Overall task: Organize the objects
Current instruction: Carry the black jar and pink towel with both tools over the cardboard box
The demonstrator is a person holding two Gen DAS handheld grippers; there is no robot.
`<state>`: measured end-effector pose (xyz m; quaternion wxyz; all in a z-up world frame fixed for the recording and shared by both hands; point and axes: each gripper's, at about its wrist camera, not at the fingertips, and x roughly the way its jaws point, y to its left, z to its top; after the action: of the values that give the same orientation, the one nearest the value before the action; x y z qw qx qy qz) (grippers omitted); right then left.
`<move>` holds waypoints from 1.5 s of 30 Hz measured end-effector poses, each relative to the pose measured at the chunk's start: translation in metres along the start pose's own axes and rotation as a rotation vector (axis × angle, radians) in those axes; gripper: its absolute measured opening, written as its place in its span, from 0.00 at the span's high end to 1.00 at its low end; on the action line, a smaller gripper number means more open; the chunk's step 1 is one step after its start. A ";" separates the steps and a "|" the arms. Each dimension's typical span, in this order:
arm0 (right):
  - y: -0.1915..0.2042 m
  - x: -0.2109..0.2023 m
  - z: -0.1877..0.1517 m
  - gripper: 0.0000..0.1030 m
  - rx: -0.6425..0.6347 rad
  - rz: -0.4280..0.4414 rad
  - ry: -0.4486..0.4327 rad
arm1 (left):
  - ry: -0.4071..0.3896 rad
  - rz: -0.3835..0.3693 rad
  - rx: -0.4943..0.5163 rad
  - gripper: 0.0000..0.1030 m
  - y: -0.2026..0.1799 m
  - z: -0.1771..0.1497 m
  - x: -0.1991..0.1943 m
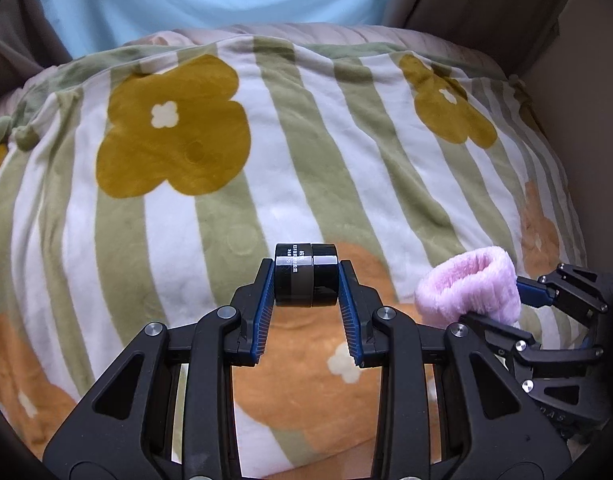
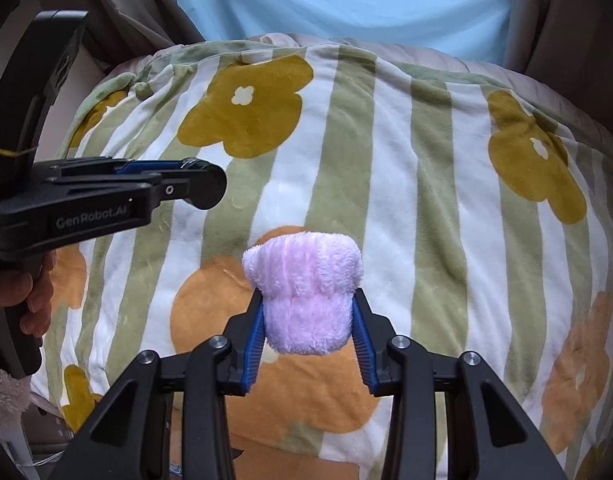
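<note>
- Both claws hang loaded over the flowered blanket (image 1: 346, 140): our left gripper (image 1: 306, 280) is clamped on a stack of black tape rolls (image 1: 306, 274), our right gripper (image 2: 308, 320) squeezes a pink fluffy band (image 2: 302, 296).
- We see the rolls' axis lying crosswise, running from one finger to the other, flat ends against the pads.
- We see the band just right of the left gripper, open end tilted up.
- No tray or box shows in either view; we judge each load must go down on the blanket straight below, both hands equally near.
</note>
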<state>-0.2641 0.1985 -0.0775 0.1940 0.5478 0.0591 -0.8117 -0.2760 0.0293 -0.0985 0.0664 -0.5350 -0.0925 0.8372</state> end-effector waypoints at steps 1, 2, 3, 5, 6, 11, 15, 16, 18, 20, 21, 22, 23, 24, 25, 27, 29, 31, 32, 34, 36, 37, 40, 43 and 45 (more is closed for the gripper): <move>0.002 -0.007 -0.003 0.64 0.001 0.000 -0.001 | -0.006 -0.002 -0.007 0.73 -0.001 -0.008 -0.011; 0.004 -0.013 -0.007 0.64 0.003 0.001 -0.001 | -0.009 -0.004 -0.012 0.73 -0.001 -0.014 -0.018; 0.006 -0.019 -0.010 0.64 0.005 0.004 -0.002 | -0.013 -0.004 -0.018 0.73 -0.002 -0.023 -0.028; 0.010 -0.030 -0.019 0.64 0.002 0.003 -0.005 | -0.019 -0.001 -0.024 0.73 -0.004 -0.037 -0.043; 0.013 -0.035 -0.023 0.64 -0.003 0.001 -0.005 | -0.023 0.002 -0.028 0.73 -0.006 -0.048 -0.053; 0.027 -0.057 -0.049 0.64 -0.019 0.005 -0.007 | -0.031 0.014 -0.046 0.73 -0.010 -0.094 -0.086; 0.038 -0.072 -0.072 0.64 -0.028 0.009 -0.007 | -0.023 0.015 -0.076 0.73 -0.010 -0.135 -0.104; 0.040 -0.075 -0.078 0.64 -0.030 0.010 -0.006 | -0.019 0.016 -0.083 0.73 -0.010 -0.146 -0.108; 0.044 -0.080 -0.090 0.64 -0.031 0.012 -0.004 | -0.013 0.019 -0.094 0.73 -0.012 -0.165 -0.113; 0.048 -0.084 -0.104 0.64 -0.032 0.014 -0.001 | -0.006 0.019 -0.110 0.73 -0.013 -0.185 -0.116; 0.049 -0.085 -0.110 0.64 -0.033 0.015 0.002 | -0.002 0.018 -0.119 0.73 -0.014 -0.195 -0.117; 0.051 -0.086 -0.117 0.64 -0.033 0.016 0.006 | 0.003 0.017 -0.126 0.73 -0.015 -0.205 -0.119; 0.052 -0.087 -0.124 0.64 -0.033 0.018 0.011 | 0.008 0.019 -0.131 0.73 -0.016 -0.214 -0.119; 0.054 -0.087 -0.131 0.64 -0.033 0.019 0.017 | 0.012 0.019 -0.135 0.73 -0.019 -0.221 -0.118; 0.055 -0.087 -0.139 0.64 -0.034 0.020 0.024 | 0.016 0.019 -0.140 0.73 -0.020 -0.228 -0.118; 0.057 -0.086 -0.153 0.64 -0.036 0.022 0.039 | 0.025 0.017 -0.150 0.73 -0.022 -0.243 -0.117; 0.059 -0.083 -0.167 0.64 -0.038 0.023 0.054 | 0.033 0.016 -0.158 0.73 -0.024 -0.254 -0.115; 0.061 -0.081 -0.178 0.64 -0.041 0.021 0.066 | 0.044 0.018 -0.162 0.73 -0.026 -0.266 -0.111; 0.062 -0.079 -0.182 0.64 -0.043 0.020 0.070 | 0.051 0.016 -0.166 0.73 -0.027 -0.273 -0.108; 0.062 -0.075 -0.192 0.64 -0.041 0.019 0.082 | 0.062 0.009 -0.176 0.73 -0.027 -0.283 -0.103; 0.061 -0.070 -0.200 0.64 -0.031 0.020 0.089 | 0.073 0.008 -0.180 0.73 -0.029 -0.291 -0.098; 0.061 -0.066 -0.203 0.64 -0.023 0.021 0.094 | 0.079 0.009 -0.179 0.73 -0.030 -0.296 -0.095; 0.060 -0.058 -0.211 0.64 -0.001 0.022 0.101 | 0.090 0.010 -0.177 0.73 -0.032 -0.306 -0.088; 0.061 -0.054 -0.214 0.64 0.009 0.019 0.098 | 0.094 0.014 -0.180 0.73 -0.031 -0.312 -0.084; 0.062 -0.053 -0.214 0.64 0.016 0.017 0.093 | 0.092 0.020 -0.182 0.73 -0.030 -0.312 -0.084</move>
<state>-0.0377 0.2215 -0.1059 0.1935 0.5869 0.0568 -0.7841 0.0429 0.0674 -0.1454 0.0133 -0.5776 -0.1595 0.8005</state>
